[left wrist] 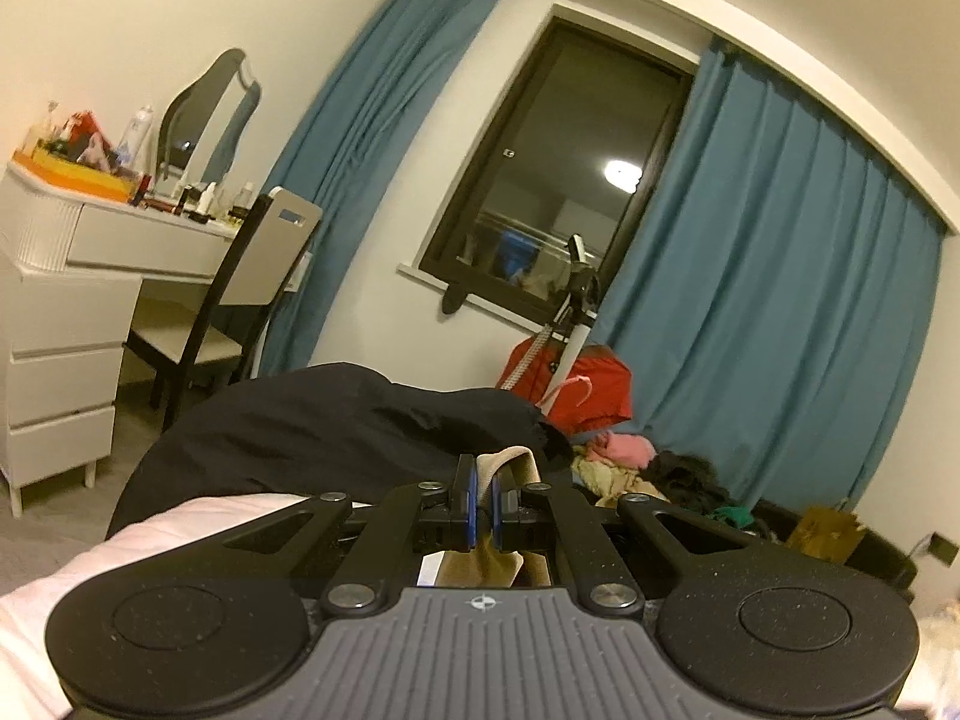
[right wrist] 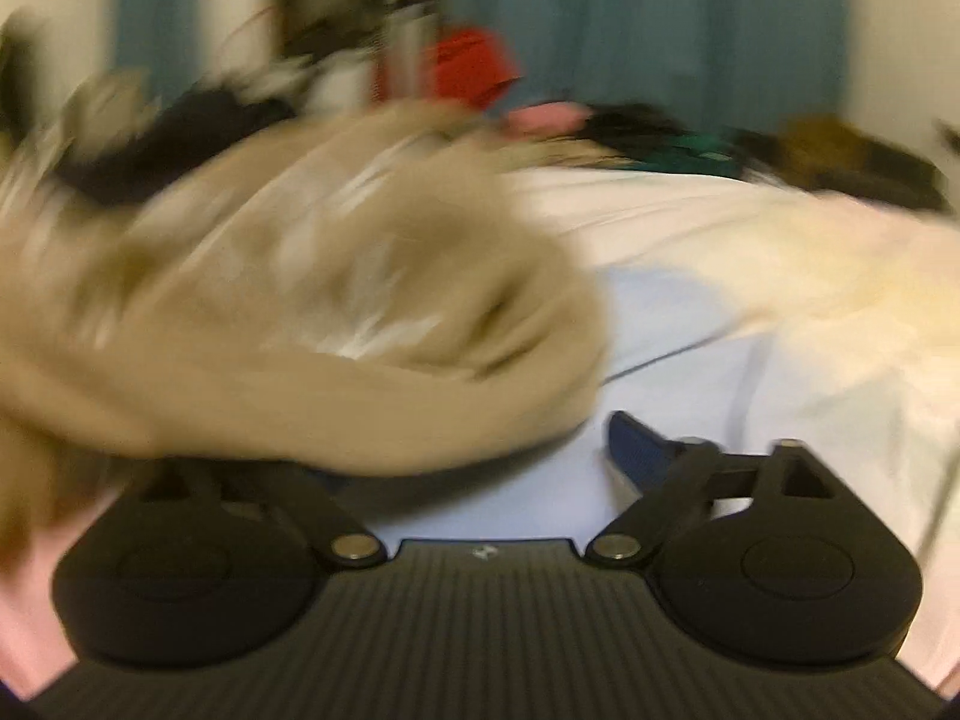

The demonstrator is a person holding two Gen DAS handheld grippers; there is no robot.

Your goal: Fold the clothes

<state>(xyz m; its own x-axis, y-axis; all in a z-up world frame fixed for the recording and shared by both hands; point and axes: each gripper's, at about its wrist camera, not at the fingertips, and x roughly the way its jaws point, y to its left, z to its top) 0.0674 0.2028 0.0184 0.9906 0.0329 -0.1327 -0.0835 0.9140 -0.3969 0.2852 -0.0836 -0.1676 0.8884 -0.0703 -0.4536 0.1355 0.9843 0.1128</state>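
Left wrist view: left gripper has its jaws pressed together on a fold of the tan garment, which sticks out past the blue pads at 12 o'clock and hangs below them too. Black garment is heaped across the bed beyond, 10 to 12 o'clock. Pile of mixed clothes sits at 1 o'clock, red bag behind it. Dresser and chair at 9–10 o'clock; blue curtains flank a dark window.

Right wrist view: heavily motion-blurred. Right gripper has jaws spread wide; only the right blue pad is visible, the left finger is covered by the tan garment, which fills 9 to 12 o'clock, bunched and apparently off the pale bedsheet. Nothing sits between the jaws as far as I can tell.

Judgement: step in hand is spreading the garment for folding. Right gripper should find an opposite edge or corner, pinch a single layer, then pull apart from the left hold to flatten it on the clear sheet at 1–3 o'clock.
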